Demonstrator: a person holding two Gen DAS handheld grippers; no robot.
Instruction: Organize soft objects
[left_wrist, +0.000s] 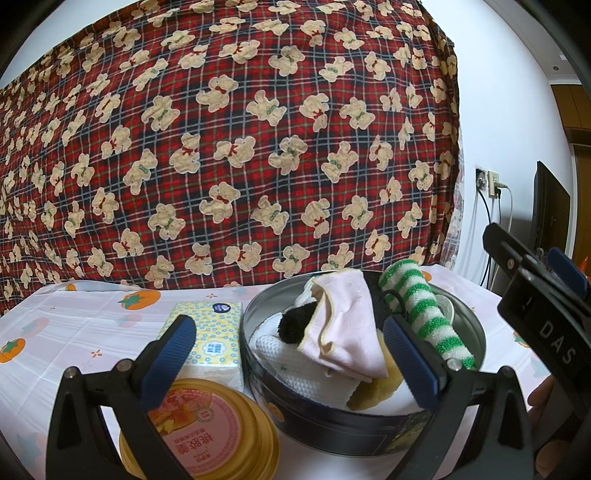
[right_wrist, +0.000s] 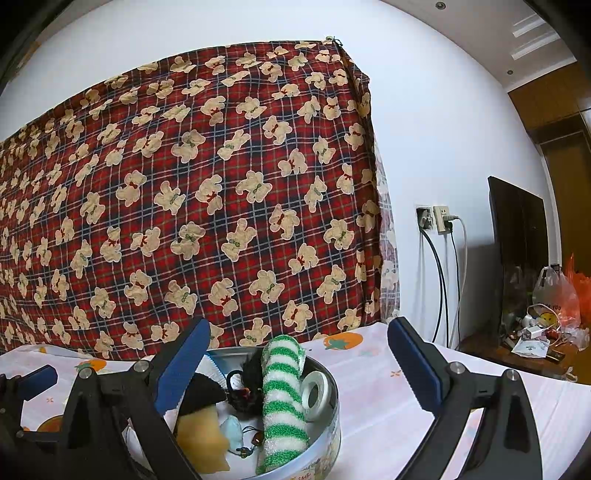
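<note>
left gripper fingers spread over tin | right gripper fingers spread | pink cloth left view only | tape roll clear in right view

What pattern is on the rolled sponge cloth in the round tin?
Green and white stripes, clearest in the right wrist view.

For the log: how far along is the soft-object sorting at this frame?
Mostly done, it seems. The round tin already holds the pink cloth, the white cloth, the green-striped sponge and the yellow sponge. Nothing is in hand: the left gripper and right gripper are both open and empty above it. The tissue pack still lies outside, beside the tin.
</note>
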